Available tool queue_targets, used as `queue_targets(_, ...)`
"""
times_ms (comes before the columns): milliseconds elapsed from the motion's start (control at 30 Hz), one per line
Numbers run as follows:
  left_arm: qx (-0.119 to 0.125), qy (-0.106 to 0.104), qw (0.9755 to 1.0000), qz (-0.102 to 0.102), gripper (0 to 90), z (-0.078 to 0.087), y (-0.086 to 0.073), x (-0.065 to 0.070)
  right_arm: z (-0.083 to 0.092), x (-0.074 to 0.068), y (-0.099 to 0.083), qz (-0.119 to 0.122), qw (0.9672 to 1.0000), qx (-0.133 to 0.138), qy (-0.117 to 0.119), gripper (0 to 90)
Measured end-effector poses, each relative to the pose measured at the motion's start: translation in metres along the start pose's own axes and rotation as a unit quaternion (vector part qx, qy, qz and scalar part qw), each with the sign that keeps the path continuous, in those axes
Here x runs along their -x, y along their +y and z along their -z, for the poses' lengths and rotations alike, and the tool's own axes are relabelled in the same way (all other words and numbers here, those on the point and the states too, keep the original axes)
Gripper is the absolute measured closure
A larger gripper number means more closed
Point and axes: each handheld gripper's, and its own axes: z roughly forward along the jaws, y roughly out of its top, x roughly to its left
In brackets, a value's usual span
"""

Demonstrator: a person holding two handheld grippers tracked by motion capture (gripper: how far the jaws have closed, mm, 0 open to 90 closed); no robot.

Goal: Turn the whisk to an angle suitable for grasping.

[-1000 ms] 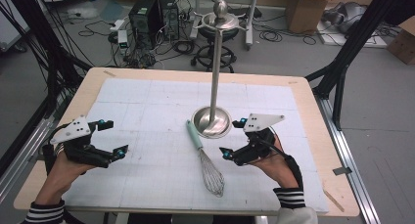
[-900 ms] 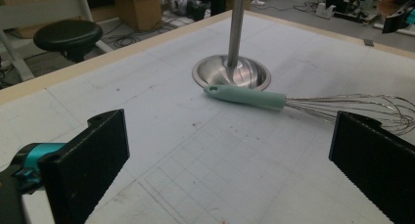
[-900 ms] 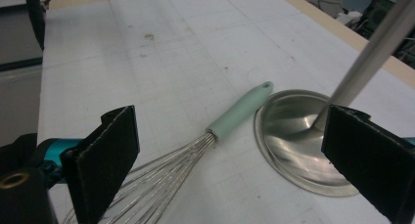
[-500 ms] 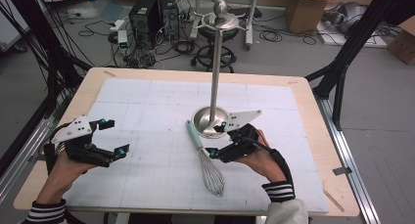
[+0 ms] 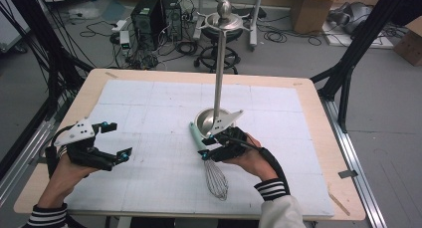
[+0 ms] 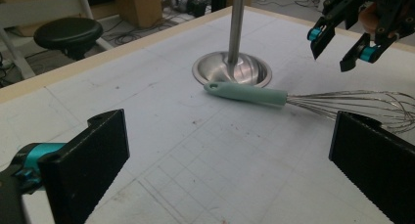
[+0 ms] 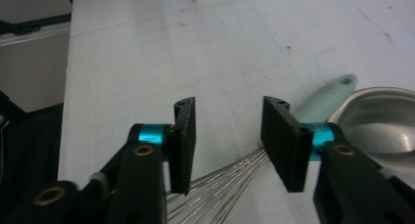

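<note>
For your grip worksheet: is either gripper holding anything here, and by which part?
Nothing is held. The right gripper straddles the wire whisk with the mint-green handle where wires meet handle, jaws closing but not pressing. The left gripper stands open.

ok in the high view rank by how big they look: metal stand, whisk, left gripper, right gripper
1. metal stand, tallest by far
2. whisk
3. left gripper and right gripper: they look alike, so unranked
</note>
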Motion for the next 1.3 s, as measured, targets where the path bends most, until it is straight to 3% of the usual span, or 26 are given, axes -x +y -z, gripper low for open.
queue_targets(267, -0.001, -0.003, 1.0, 0.0, 1.7, -0.001, -0.001, 0.0, -0.019, -0.001, 0.007, 0.013, 0.999, -0.043, 0.002, 72.9)
queue_targets(533, -0.001, -0.003, 1.0, 0.0, 1.7, 0.0, -0.001, 0.0, -0.035, 0.0, 0.009, 0.018, 0.9964, -0.08, -0.02, 84.0)
queue_targets(733, -0.002, -0.003, 1.0, 0.001, 1.7, -0.001, -0.001, 0.0, -0.044, 0.002, 0.008, 0.017, 0.9948, -0.099, -0.018, 89.1)
queue_targets(1300, -0.005, -0.004, 1.0, 0.002, 1.7, -0.001, -0.001, 0.001, -0.06, 0.002, 0.005, 0.02, 0.9884, -0.149, -0.02, 89.6)
